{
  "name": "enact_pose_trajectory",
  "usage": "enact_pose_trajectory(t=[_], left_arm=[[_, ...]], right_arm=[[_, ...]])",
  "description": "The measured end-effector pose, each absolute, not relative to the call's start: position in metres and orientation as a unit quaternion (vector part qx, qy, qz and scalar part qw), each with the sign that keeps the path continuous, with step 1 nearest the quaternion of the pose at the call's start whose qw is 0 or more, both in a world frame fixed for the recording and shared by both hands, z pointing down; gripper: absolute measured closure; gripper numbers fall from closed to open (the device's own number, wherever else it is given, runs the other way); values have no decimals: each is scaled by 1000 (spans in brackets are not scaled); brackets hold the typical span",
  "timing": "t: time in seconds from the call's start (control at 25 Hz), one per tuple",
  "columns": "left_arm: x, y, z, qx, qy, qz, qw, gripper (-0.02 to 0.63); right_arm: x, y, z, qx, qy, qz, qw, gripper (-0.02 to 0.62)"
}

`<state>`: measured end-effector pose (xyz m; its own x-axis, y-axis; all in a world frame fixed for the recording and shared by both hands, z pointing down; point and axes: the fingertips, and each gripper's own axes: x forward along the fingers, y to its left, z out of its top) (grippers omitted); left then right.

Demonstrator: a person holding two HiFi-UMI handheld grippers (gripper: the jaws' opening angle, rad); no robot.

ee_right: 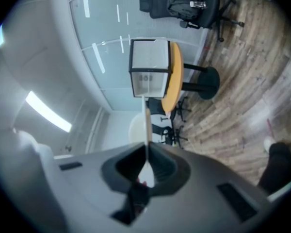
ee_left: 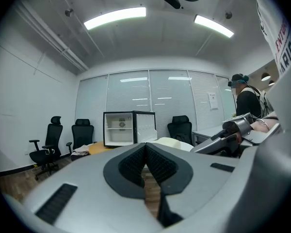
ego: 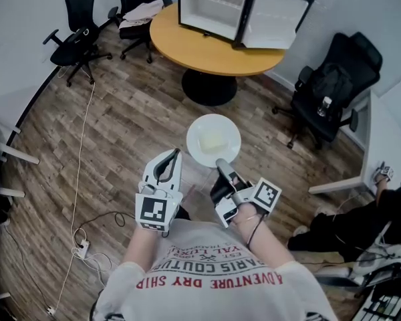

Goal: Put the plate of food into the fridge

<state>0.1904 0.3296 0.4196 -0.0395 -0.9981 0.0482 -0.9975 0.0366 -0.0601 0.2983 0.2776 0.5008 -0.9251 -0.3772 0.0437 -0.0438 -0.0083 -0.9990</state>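
**Plate of food is in the right claw, and the fridge is far ahead**

Plate first: the white round plate (ego: 195,139) is up in the air, just in front of the person's chest, over the brown wood floor (ego: 120,112). A pale yellow block of food (ego: 214,142) lies in its middle. The right claw (ego: 222,164) is pinched tight on the near rim, so the plate sticks out flat and forward from it. In the right gripper view the plate shows as a thin white line between the pads. The left claw (ego: 172,154) is just beside it on the left. Its two sides are pressed together with nothing in them.

Farther on stands a round orange tabletop (ego: 207,55) on one black foot. On it sits the small black fridge (ego: 210,9). Its door is swung open to the right, and its white inside faces the person.

The fridge is straight ahead of the plate and well apart from it. I think the plate must go forward across the floor, then slide in far edge first. It should stay level so the food does not slip. The right hand does the carrying, and the left is free to help.
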Motion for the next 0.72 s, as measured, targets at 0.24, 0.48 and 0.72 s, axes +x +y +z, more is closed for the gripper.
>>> enact_pose_trajectory(t=[0.24, 0.48, 0.72], left_arm=[[145, 306, 419, -705, 709, -36, 0, 572], [83, 281, 414, -713, 700, -42, 9, 572], [30, 262, 412, -722, 691, -47, 9, 572]], right_arm=[[254, 258, 503, -171, 692, -692, 118, 557], [198, 235, 497, -176, 693, -686, 133, 557], [149, 209, 498, -187, 690, -684, 143, 557]])
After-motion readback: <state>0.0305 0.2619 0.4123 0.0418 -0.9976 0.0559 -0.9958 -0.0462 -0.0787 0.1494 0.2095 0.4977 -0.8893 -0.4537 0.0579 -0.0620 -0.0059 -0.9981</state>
